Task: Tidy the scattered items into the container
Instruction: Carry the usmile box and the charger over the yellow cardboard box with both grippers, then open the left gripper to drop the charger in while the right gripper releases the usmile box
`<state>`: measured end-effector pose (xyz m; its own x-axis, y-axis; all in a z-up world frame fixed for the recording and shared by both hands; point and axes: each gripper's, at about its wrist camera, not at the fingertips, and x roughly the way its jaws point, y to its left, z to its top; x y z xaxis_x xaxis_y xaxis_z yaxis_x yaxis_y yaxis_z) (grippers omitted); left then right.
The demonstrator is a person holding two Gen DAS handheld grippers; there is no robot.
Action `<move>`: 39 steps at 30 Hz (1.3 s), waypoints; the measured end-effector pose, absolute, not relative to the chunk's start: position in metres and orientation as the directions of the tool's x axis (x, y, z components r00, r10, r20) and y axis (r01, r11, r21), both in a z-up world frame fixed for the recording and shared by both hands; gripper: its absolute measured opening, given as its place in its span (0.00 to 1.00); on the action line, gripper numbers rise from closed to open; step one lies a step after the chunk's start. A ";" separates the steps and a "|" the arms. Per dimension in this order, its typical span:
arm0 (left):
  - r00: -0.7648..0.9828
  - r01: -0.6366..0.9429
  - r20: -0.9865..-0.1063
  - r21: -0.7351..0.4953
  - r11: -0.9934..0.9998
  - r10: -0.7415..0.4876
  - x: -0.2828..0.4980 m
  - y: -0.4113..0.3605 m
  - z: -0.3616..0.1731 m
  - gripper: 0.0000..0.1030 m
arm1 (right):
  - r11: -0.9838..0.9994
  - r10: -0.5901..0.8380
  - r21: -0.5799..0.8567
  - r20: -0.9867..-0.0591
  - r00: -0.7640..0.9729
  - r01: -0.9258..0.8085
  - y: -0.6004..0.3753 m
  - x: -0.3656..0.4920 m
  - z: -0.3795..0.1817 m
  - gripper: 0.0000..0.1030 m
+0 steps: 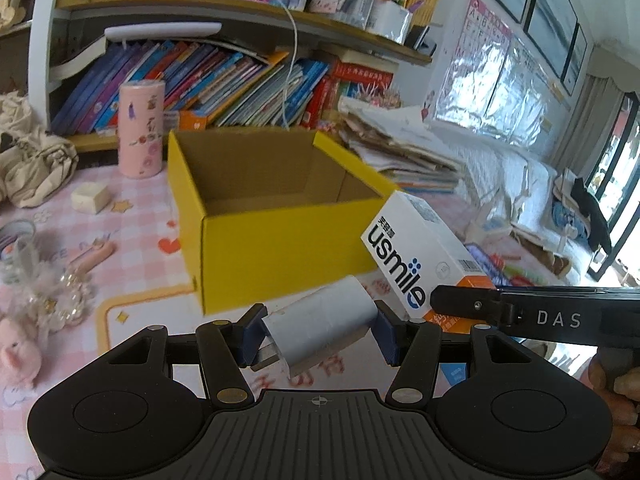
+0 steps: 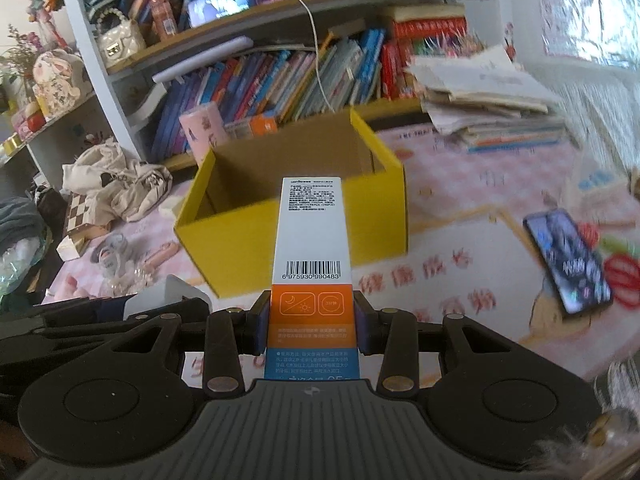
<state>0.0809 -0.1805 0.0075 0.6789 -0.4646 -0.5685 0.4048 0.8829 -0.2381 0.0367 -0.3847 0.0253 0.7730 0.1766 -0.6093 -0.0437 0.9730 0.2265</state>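
An open yellow cardboard box [image 1: 276, 240] stands on the pink checked tabletop, empty as far as I see; it also shows in the right wrist view [image 2: 376, 220]. My left gripper [image 1: 318, 336] is shut on a white charger plug [image 1: 320, 326], held just in front of the box. My right gripper [image 2: 310, 326] is shut on a long white and orange usmile toothpaste box [image 2: 310, 232], pointing at the yellow box. The toothpaste box [image 1: 416, 248] and the right gripper's arm [image 1: 520, 312] show at the right of the left wrist view.
A pink tumbler [image 1: 142, 128] stands left of the yellow box. A small white block [image 1: 91, 197], hair ties [image 1: 16, 236], pearl beads [image 1: 68, 300] and a pink plush [image 1: 18, 360] lie at left. A phone [image 2: 566, 258] lies at right. Bookshelves and stacked papers [image 1: 396, 144] stand behind.
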 end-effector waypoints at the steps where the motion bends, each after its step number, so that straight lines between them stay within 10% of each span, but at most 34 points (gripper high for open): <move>1: 0.685 0.405 -0.561 -0.237 0.883 -0.465 0.084 -0.184 0.010 0.54 | 0.974 0.180 0.219 -0.602 0.778 -0.056 -0.387 0.040 0.028 0.36; 15: 0.788 0.293 -0.462 -0.299 0.908 -0.406 0.143 -0.207 0.051 0.54 | 0.938 0.345 0.177 -0.379 0.859 -0.299 -0.415 0.105 0.084 0.36; 39: 0.735 0.100 -0.657 -0.140 0.985 -0.168 0.274 -0.229 0.010 0.54 | 0.908 0.403 0.197 -0.655 0.640 -0.370 -0.416 0.288 0.002 0.36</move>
